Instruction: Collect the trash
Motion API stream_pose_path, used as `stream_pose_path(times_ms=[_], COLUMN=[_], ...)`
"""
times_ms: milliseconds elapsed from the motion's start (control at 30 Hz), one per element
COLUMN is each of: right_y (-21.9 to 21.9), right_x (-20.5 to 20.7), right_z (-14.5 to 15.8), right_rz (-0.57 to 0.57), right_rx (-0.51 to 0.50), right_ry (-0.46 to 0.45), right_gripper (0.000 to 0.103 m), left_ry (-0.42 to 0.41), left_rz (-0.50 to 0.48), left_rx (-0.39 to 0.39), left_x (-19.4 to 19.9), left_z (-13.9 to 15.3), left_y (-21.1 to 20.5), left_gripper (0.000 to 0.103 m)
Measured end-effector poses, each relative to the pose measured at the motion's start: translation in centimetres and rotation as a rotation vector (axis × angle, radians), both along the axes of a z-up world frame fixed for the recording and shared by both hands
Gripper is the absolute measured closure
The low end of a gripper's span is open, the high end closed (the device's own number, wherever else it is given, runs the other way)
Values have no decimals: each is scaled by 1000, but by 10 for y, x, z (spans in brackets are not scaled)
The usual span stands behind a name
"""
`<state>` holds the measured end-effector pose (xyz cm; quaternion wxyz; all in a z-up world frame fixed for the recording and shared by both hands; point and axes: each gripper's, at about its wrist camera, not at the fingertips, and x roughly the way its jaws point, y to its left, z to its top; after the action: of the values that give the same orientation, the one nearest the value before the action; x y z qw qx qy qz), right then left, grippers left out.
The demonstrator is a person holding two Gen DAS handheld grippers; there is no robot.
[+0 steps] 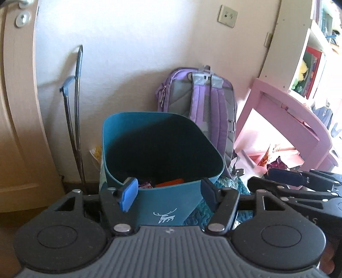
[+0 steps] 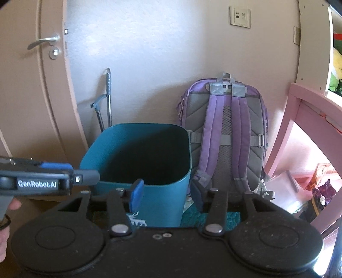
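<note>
Left wrist view is showing the left gripper (image 1: pixel 168 193) hanging just in front of 1 teal bin (image 1: pixel 162 149), its 2 blue-padded fingers (image 1: pixel 128 193) spread apart with nothing between them. A white deer logo (image 1: pixel 165 216) is showing on the bin's front wall; no words go with it. Down inside the bin, trash is lying at the bottom: an orange piece (image 1: pixel 170 183) and a pinkish wrapper (image 1: pixel 145 185) (too dark to count anything more). 1 purple backpack (image 1: pixel 201 100) is leaning against the wall just behind the bin, and 1 grey metal handle (image 1: pixel 74 111) is leaning left of it. More wrappers (image 1: pixel 275 159) are lying under the pink desk (image 1: pixel 288 115) at right. The right gripper (image 1: pixel 299 181) is reaching in from the right edge, but I cannot tell its opening from this side.

Right wrist view is looking at the same bin (image 2: pixel 141 154), backpack (image 2: pixel 226 132) and wall. The right gripper (image 2: pixel 168 192) is sitting with its 2 fingers parted, holding nothing, the left pad (image 2: pixel 136 193) overlapping the bin's near rim. The left gripper (image 2: pixel 64 171) is coming in from the left, and "GenRobot.AI" (image 2: pixel 37 184) is reading clearly along its side. 1 wall socket (image 2: pixel 239 18) is sitting high up, and 1 door handle (image 2: pixel 43 41) is showing on the door.
</note>
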<state>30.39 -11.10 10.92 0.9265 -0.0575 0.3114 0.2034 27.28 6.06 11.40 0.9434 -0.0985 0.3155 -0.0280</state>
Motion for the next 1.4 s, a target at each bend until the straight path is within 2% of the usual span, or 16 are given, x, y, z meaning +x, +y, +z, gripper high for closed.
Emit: stream_pose_path(times_ms=[67,200,367,533,567,600,733,833,933,1067,1133,1267,1400], right_y=[-6,-19,-34,-47,-49,-52,-58,-62,-60,-52,-45,-33,-19], right_x=[-7,-24,-42,-55,-56,-57,-56,-53,-47,-40,-35,-27,-20], right_z=[1,-1,-23,-69,-79,-91,-136,-178,-228,-301,-335,-398,-440], right_rz=[6,22,58,97,101,106,116,136,159,173,180,205,323], right_rx=[14,42,55,50,46,39,4,-4,-47,-75,-110,-191,-242], right_ry=[3,16,53,141,157,179,239,318,412,537,563,618,687], right_gripper=[54,50,44,43,43,43,43,43,43,43,43,43,43], left_ry=[3,-6,0,36,42,55,86,170,311,489,543,667,781], left_rz=[-4,-5,-20,-49,-50,-47,-15,10,46,142,178,226,274], left_rx=[3,12,11,-24,-30,-42,-81,-84,-87,-97,-81,1,-37], left_x=[-8,-29,-56,-78,-82,-85,-92,-90,-84,-76,-75,-57,-36], left_z=[1,-1,-23,-68,-77,-89,-136,-181,-243,-324,-359,-419,-471], left_y=[0,2,9,19,21,24,35,40,40,41,42,38,46], left_gripper=[37,23,21,17,11,1,0,0,0,0,0,0,0])
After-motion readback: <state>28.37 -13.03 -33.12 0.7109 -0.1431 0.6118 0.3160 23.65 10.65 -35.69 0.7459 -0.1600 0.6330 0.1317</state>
